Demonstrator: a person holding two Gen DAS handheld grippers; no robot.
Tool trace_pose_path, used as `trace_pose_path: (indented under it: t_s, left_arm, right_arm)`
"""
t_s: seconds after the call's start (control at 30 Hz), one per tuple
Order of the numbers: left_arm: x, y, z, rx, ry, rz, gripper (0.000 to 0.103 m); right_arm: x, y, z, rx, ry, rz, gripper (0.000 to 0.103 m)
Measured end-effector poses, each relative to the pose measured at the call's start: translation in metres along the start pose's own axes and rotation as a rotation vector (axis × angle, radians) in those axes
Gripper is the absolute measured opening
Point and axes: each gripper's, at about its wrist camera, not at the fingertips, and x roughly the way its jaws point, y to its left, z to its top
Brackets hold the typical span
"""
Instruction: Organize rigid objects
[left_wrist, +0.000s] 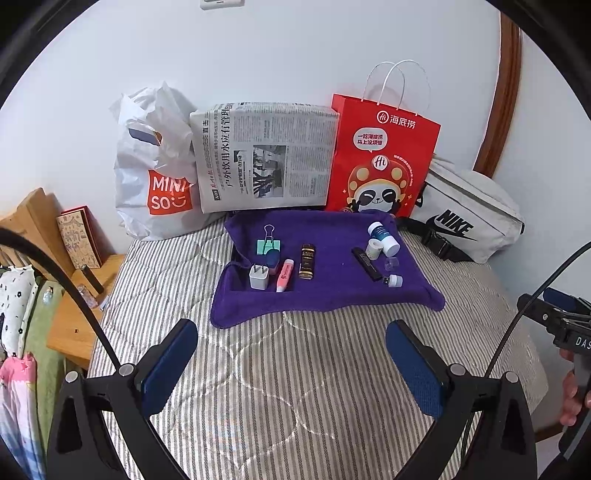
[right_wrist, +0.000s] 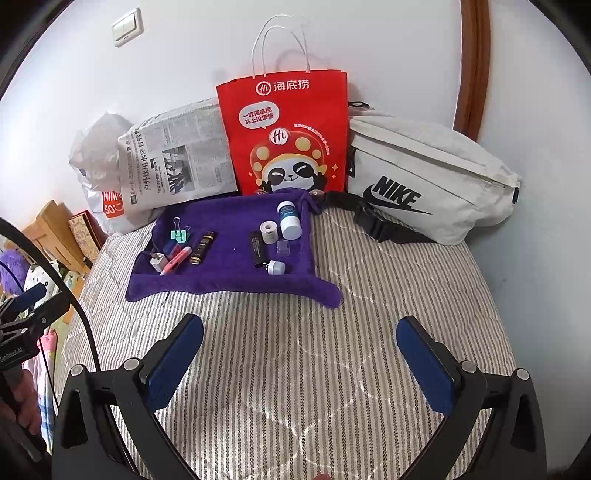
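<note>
Purple towel (left_wrist: 332, 291) lies flat on the striped bedspread (left_wrist: 295, 387), its front edge ragged and well apart from both grippers. Small items sit on it: charger plug (left_wrist: 258, 276), pink highlighter (left_wrist: 284, 275), binder clip (left_wrist: 268, 245) at left; white bottle (left_wrist: 383, 233), black stick (left_wrist: 366, 263) at right (middle strip bare). Left gripper (left_wrist: 291, 363) and right gripper (right_wrist: 300, 363) hover with jaws spread wide, holding nothing, over open bedspread.

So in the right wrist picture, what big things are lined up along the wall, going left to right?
White Miniso bag → newspaper bundle → red paper bag → white Nike pouch.
</note>
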Motion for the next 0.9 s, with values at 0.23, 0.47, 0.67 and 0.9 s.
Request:
trace_pose_path:
  t_s: [0.23,0.47,0.67,0.9]
  left_arm:
    - [0.0000,0.0000,-0.0003,0.001,0.001,0.003,0.103]
    - [-0.0006,-0.0003,-0.0010,0.000,0.000,0.003,0.103]
    - [0.0007,0.0006,-0.0021,0.003,0.001,0.002,0.103]
    - [-0.0003,0.0004,-0.0027,0.006,0.002,0.004,0.103]
  right_arm:
    - [-0.0021,0.0010,0.0003,-0.009,-0.004,-0.004,0.103]
    - [-0.0045,0.0018,0.0025,-0.010,-0.013,-0.012,0.103]
    - [-0.0056,0.0043,0.0032,-0.020,-0.014,-0.015,0.103]
    - [-0.0037,0.0048,0.0025,-0.022,-0.007,-0.011,0.103]
